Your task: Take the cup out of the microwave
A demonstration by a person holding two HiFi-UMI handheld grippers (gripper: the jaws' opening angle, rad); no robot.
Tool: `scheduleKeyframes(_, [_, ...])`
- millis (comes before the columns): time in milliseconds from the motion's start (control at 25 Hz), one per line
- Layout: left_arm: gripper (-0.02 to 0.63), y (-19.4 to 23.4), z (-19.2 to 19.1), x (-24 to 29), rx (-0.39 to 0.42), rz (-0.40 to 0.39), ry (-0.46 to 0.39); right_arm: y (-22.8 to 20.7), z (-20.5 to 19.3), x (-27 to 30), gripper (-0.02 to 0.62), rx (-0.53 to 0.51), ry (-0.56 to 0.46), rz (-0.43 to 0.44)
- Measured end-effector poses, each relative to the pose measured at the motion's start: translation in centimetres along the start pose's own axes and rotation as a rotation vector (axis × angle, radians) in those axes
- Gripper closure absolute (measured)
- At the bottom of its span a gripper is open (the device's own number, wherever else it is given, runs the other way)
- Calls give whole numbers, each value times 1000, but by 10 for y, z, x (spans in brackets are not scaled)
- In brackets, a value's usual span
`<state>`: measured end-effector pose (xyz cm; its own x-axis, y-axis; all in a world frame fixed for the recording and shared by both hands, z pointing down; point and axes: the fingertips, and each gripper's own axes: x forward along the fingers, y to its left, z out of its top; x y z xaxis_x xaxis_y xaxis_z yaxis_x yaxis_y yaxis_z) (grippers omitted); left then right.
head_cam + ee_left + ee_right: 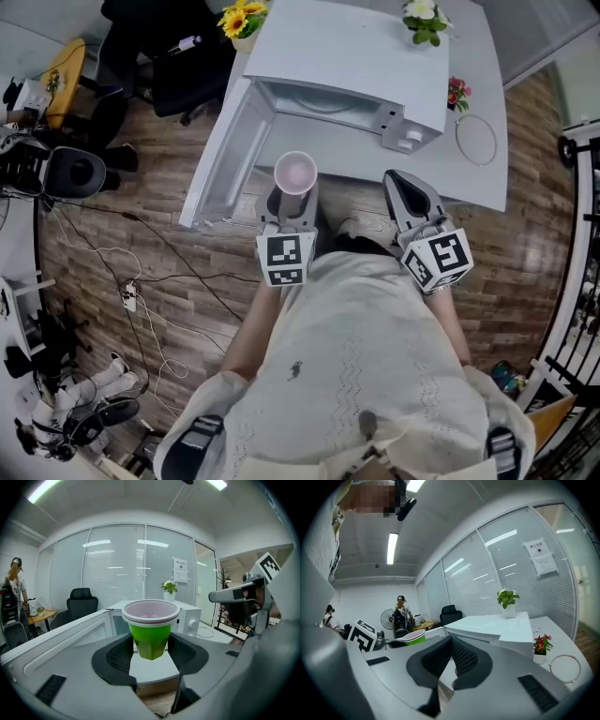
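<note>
**Holding the cup clear of the open microwave**

Gripping the cup [151, 630] by its green lower body, the left hand-held gripper [151, 651] has both pads pressed to opposite sides of it. The wide pale rim stands just above the pads. That low grip looks deliberate: the flared lip would catch on the pads if the cup slid down. The hold also keeps the cup upright with its mouth up, so anything inside stays put. Whether it holds liquid cannot be told from these views.

In the head view the cup hangs in the air in front of the microwave [356, 56]. It is outside the cavity and between the oven and the person's body. The microwave door [225, 159] is swung fully open to the left, which leaves a free path out of the opening. The cup touches neither the door nor the table [483, 178].

The right hand-held gripper [451, 656] is clenched with nothing between its pads. It is parked off to the right of the cup, near the front right corner of the microwave. It seems to be kept there so it stays out of the left one's way. From that spot it would also be well placed to push the door closed, if that is wanted.

Judged from this, the removal itself is essentially done. What remains is setting the cup down somewhere. A bare stretch of table lies to the right of the oven, beside a small pot of red flowers [457, 94].
</note>
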<state>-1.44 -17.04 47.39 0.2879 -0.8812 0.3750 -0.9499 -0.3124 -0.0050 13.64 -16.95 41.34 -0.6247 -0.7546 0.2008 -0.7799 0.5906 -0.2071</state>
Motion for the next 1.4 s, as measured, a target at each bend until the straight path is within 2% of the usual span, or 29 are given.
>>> scheduleKeyframes(320, [354, 1, 32, -7, -7, -1, -33, -10, 40, -14, 586, 15, -86, -42])
scheduleKeyframes(640, [354, -4, 58, -12, -14, -13, -47, -21, 76, -29, 588, -29, -168, -76])
scheduleKeyframes(920, [354, -3, 75, -16, -12, -17, -73, -21, 84, -36, 588, -56, -184, -82])
scheduleKeyframes(1160, [354, -12, 69, -13, -34, -44, -65, -24, 83, -42, 588, -42, -195, -82])
scheduleKeyframes(1400, [354, -10, 71, -17, -23, -38, -64, -20, 84, -40, 588, -36, -192, -79])
